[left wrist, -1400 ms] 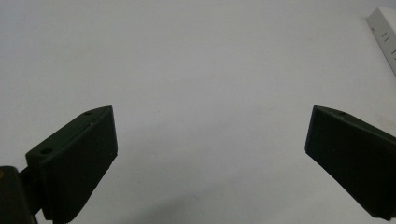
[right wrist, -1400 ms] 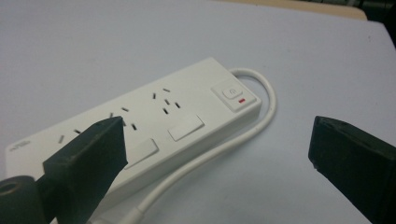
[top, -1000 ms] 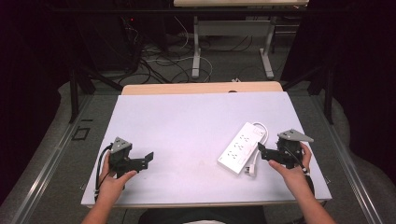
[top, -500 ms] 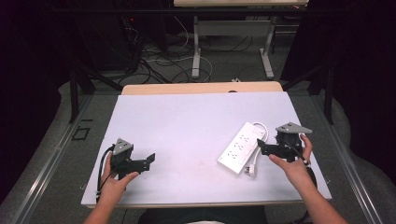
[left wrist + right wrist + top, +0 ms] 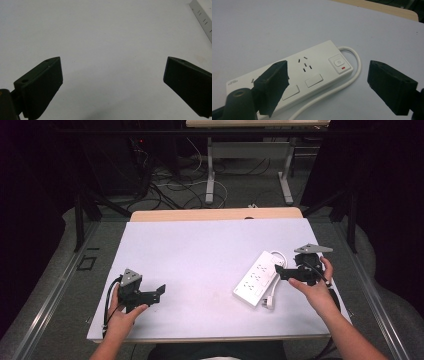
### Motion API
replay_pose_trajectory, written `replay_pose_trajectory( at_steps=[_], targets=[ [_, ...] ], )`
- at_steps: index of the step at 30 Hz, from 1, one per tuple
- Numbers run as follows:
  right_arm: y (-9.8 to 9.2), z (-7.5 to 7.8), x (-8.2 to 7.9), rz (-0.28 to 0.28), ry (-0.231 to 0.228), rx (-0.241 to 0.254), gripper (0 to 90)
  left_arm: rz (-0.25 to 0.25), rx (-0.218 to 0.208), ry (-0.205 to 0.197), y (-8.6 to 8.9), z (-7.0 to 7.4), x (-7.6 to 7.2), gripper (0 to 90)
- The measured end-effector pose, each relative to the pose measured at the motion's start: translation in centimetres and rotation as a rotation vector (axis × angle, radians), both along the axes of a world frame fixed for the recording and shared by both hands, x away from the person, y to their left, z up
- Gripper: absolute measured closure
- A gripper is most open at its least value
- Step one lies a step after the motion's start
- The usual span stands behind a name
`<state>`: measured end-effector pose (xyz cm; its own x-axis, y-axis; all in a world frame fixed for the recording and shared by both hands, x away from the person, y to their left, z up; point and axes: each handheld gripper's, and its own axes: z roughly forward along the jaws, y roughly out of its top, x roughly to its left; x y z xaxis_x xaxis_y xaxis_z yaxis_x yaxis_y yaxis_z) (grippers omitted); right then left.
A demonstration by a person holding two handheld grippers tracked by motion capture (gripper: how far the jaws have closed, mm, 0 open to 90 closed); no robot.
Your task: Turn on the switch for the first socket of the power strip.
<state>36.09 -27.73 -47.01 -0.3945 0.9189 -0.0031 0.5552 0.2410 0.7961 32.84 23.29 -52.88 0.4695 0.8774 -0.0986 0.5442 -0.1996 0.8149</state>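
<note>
**Power strip waits under my open right tongs**

The power strip (image 5: 257,278) lies flat on the right half of the bench (image 5: 200,250), set at a slant, with its white cord (image 5: 352,72) looping round the switch end and the plug (image 5: 269,302) resting beside its near corner. My right tongs (image 5: 278,271) hover just above its right edge, jaws spread wide with nothing between them; in the right gripper view the switch (image 5: 339,62) and the sockets sit in the gap between the jaws. My left tongs (image 5: 161,291) rest well apart on the left side of the bench, also open and empty, over bare surface.

I judge the strip to be a rigid plastic body, light enough for one pair of tongs, but smooth and glossy, so it could slip or swivel if pinched near one end. The best hold looks to be across its narrow width near the middle, pads on the two long side walls. The cord is limp and will trail and tug, so I would mind it when lifting.
</note>
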Motion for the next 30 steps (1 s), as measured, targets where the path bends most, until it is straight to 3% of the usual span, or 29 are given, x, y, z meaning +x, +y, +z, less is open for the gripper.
replay_pose_trajectory(
  at_steps=[18, 30],
  targets=[
    [0.3, 0.2, 1.9, 0.043, 0.056, -0.033, 21.8, 0.006, -0.005, -0.005, 0.1, 0.0, 0.0, 2.3],
    [0.1, 0.1, 3.0, 0.032, 0.089, -0.032, 27.8, 0.012, -0.007, -0.006, 0.1, 0.0, 0.0, 2.4]
  ],
)
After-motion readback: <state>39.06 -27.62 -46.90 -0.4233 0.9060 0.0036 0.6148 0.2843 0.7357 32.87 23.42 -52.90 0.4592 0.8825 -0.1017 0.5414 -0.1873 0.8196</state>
